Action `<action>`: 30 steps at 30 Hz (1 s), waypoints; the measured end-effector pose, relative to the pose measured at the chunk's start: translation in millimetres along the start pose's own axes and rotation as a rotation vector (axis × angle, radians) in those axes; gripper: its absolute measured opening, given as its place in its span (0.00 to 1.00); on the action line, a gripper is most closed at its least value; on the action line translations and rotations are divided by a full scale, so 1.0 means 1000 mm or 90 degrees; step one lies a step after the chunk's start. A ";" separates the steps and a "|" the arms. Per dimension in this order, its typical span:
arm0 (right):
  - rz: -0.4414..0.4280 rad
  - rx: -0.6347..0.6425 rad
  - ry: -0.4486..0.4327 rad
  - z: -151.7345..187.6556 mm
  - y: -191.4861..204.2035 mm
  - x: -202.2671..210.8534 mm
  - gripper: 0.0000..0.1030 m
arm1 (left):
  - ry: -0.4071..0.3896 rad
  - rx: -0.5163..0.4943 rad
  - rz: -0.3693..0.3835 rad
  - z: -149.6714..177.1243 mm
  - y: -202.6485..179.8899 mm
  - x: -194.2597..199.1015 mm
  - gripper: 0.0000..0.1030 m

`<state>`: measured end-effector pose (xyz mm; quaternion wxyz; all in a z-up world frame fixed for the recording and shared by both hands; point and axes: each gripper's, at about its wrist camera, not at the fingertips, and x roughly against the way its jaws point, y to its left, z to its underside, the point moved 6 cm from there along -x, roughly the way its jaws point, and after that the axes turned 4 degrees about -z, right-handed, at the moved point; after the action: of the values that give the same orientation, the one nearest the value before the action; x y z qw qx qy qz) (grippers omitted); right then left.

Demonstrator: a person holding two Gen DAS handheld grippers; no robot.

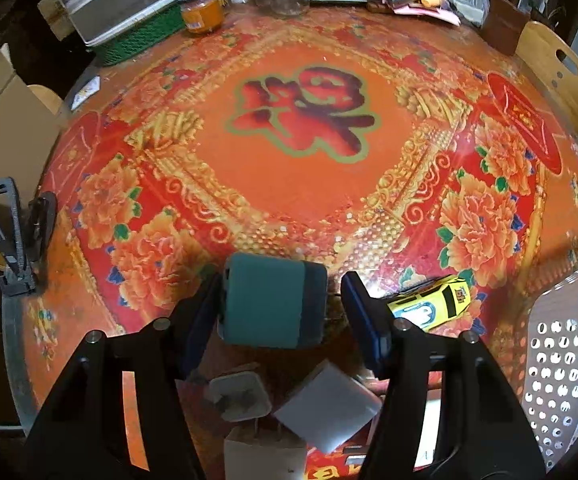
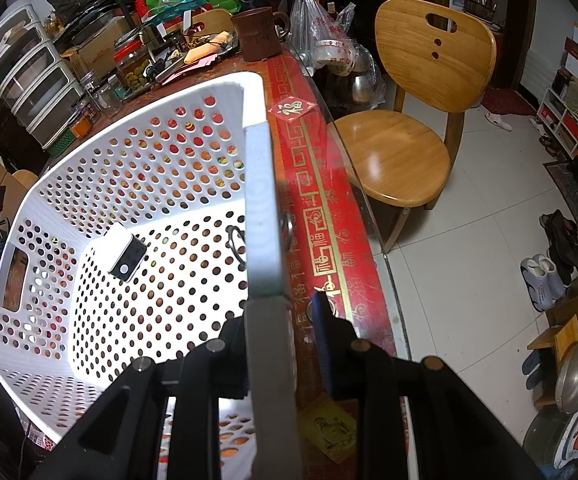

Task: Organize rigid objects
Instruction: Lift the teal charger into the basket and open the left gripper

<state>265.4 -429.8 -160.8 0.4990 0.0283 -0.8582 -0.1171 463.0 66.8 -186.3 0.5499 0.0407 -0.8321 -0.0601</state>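
A teal block [image 1: 275,304] is seen standing on the desk [image 1: 301,168] between the fingers of the left gripper [image 1: 281,312]; the fingers [image 1: 363,320] are parted around it, one seeming to touch its left side while a gap remains at the other, so no grip is judged to be made yet. A yellow toy car [image 1: 433,300] lies just beside the right finger, and a white charger [image 1: 239,396] and a pale flat square [image 1: 329,404] lie nearer the camera. The right gripper [image 2: 285,320] is clenched on the rim of the white perforated basket [image 2: 89,208], which is steadied at the desk edge; a small black-and-white object [image 2: 127,258] already lies on the basket floor. The step in hand is judged to be the grasping of the teal block. Next, the fingers would need to be closed squarely on its two sides, and the block lifted clear of the car and carried over the basket wall, before release inside.
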 end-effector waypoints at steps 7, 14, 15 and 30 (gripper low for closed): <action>0.000 0.000 0.000 0.000 0.000 0.000 0.23 | -0.070 -0.004 -0.001 0.002 0.002 0.060 0.57; 0.002 0.003 0.000 0.000 0.001 0.000 0.23 | -0.184 -0.088 -0.049 0.009 -0.044 0.170 0.57; 0.002 0.003 0.000 0.000 0.001 0.000 0.23 | -0.192 -0.096 -0.056 0.010 -0.051 0.179 0.57; 0.001 0.004 -0.001 0.000 0.001 0.000 0.23 | -0.260 -0.317 -0.112 0.064 -0.211 0.245 0.57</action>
<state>265.6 -429.0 -160.2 0.4986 0.0288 -0.8588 -0.1142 308.4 -170.9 -18.6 0.3579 -0.0358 -0.8780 -0.3158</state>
